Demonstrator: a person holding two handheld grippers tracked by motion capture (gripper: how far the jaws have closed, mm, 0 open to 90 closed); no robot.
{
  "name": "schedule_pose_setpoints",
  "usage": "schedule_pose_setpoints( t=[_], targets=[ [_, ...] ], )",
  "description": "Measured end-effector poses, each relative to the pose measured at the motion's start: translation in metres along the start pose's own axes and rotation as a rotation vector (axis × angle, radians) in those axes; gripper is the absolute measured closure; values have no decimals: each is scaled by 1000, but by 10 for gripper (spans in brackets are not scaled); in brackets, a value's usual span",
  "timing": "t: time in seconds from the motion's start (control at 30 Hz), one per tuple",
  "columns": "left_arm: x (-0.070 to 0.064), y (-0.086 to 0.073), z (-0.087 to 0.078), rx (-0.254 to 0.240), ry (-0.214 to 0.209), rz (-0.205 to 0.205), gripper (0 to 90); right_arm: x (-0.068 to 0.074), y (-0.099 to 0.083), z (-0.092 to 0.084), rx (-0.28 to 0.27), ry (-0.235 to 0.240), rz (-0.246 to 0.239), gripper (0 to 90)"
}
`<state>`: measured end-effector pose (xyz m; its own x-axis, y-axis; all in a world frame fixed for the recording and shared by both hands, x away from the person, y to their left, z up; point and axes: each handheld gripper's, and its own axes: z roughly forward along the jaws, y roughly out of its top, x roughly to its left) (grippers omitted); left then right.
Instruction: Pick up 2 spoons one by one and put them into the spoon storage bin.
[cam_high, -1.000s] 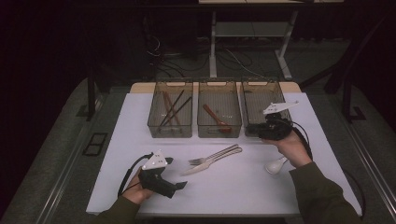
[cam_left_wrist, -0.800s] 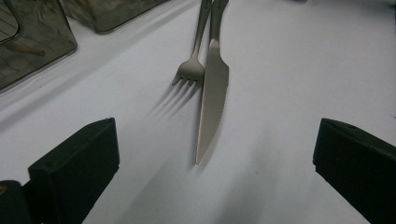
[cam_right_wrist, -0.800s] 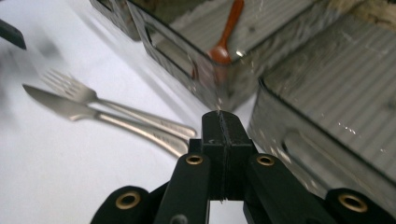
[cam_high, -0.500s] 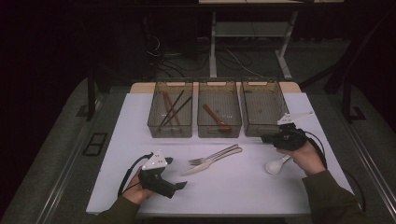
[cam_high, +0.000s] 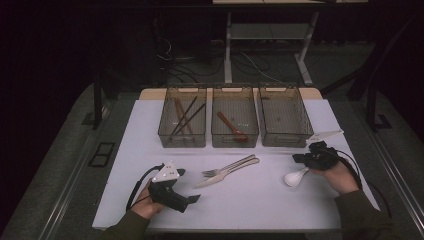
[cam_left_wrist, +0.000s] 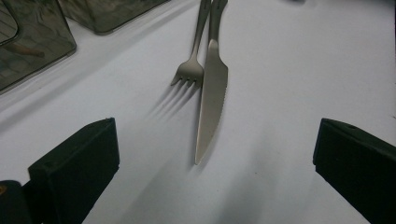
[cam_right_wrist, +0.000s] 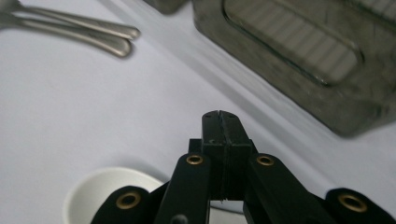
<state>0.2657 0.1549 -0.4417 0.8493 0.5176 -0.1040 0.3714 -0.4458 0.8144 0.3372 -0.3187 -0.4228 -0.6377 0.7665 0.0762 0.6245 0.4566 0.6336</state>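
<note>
1. The right gripper (cam_high: 301, 158) sits at the right of the high view, held in the person's right hand (cam_high: 339, 175), and its tip points toward the left of the frame.
2. Its jaws are pressed together with nothing between them; in the right gripper view they meet flat against each other at the lower middle of the frame (cam_right_wrist: 223, 122).
3. The white spoon (cam_high: 295, 177) lies on the white table (cam_high: 250, 200) just below and beside that gripper's tip; the high view does not settle whether they touch. Its bowl (cam_right_wrist: 105, 193) shows at the lower left of the right gripper view.
4. The left gripper (cam_high: 196, 198) rests at the lower left of the high view, jaws spread wide and holding nothing.
5. A fork (cam_left_wrist: 191, 65) and a knife (cam_left_wrist: 211, 98) lie side by side ahead of it, touching along their handles.
6. Three clear bins stand in a row in the upper middle: the left bin (cam_high: 182, 141) holds dark sticks, the middle bin (cam_high: 235, 142) a reddish utensil, and the right bin (cam_high: 284, 142) stands just above the right gripper.
</note>
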Motion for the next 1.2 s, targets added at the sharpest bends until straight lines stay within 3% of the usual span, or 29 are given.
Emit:
schedule_pose_setpoints(
  t=[0.47, 1.2],
  targets=[
    [0, 0, 0, 1, -2, -1, 0, -9, -17, 2, 77, -38, -2, 896],
    [0, 0, 1, 6, -5, 3, 0, -8, -46, -19, 92, -38, 29, 895]
  ],
)
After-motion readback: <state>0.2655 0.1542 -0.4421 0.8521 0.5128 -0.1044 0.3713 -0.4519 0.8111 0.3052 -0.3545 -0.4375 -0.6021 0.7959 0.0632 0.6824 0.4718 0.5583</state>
